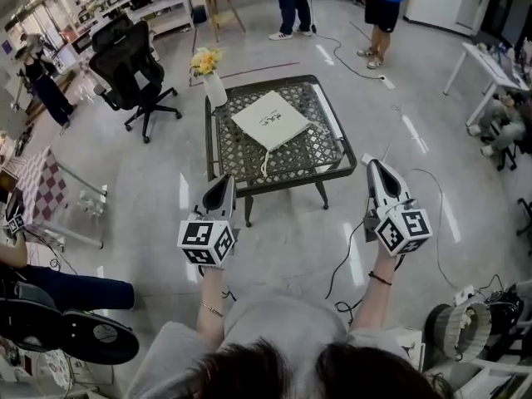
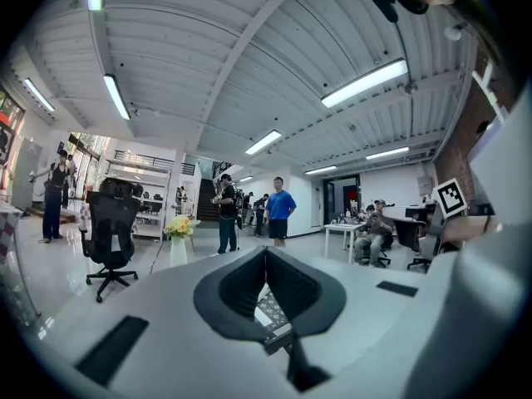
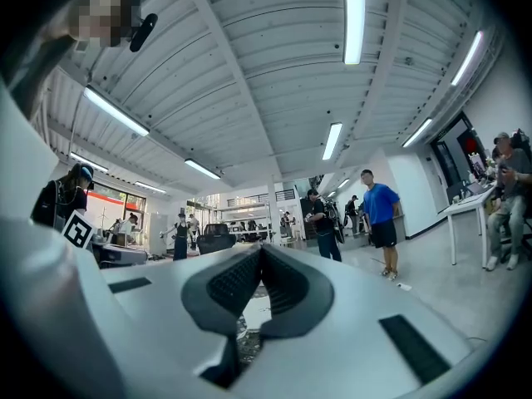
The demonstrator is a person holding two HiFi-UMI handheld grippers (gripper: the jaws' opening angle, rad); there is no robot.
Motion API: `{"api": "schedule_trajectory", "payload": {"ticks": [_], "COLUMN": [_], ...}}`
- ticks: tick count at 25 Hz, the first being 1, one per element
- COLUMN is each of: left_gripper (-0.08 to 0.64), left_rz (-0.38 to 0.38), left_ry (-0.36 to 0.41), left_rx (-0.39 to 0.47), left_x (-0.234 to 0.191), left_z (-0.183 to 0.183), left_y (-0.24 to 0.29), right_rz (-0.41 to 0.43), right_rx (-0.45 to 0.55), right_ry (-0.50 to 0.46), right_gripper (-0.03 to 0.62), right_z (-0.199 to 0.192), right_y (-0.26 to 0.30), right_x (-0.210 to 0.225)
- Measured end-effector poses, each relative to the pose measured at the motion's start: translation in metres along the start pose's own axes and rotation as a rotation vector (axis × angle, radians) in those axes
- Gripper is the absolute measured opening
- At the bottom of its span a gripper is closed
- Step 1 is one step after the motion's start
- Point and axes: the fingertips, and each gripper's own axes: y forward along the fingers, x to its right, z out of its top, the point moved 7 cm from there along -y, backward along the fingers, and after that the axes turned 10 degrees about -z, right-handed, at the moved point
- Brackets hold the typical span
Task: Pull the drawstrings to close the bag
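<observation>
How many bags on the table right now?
1: a white drawstring bag lying flat in the middle of the table, its cord trailing toward the near edge. None looks hidden.

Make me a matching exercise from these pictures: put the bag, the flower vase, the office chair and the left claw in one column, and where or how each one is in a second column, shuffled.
Things
1. white bag
2. vase of yellow flowers
3. black office chair
4. left claw

Places or states
A. on the floor, off to the left of the table
B. shut and empty, held short of the table
C. lying flat on the tabletop
D. upright at the table's far left corner

Pairs: 1-C, 2-D, 3-A, 4-B
</observation>
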Motion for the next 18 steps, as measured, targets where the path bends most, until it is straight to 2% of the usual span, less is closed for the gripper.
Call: {"api": "schedule_trajectory", "payload": {"ticks": [8,18], "left_gripper": [0.025,0.025], "left_rz": [0.039,-0.013], "left_ry": [-0.022,-0.031], "left_rx": [-0.021,-0.025], "left_x": [-0.008,-0.042], "left_z": [-0.010,-0.010], "left_y": [0.002,0.066], "right_rz": [0.019,0.018], "right_rx": [0.000,0.008], "right_ry": [0.026,0.025], "right_gripper": [0.022,0.023], "right_z": [-0.011,-0.014], "right_y": [0.010,0.069], "right_x": [0.005,0.019]}}
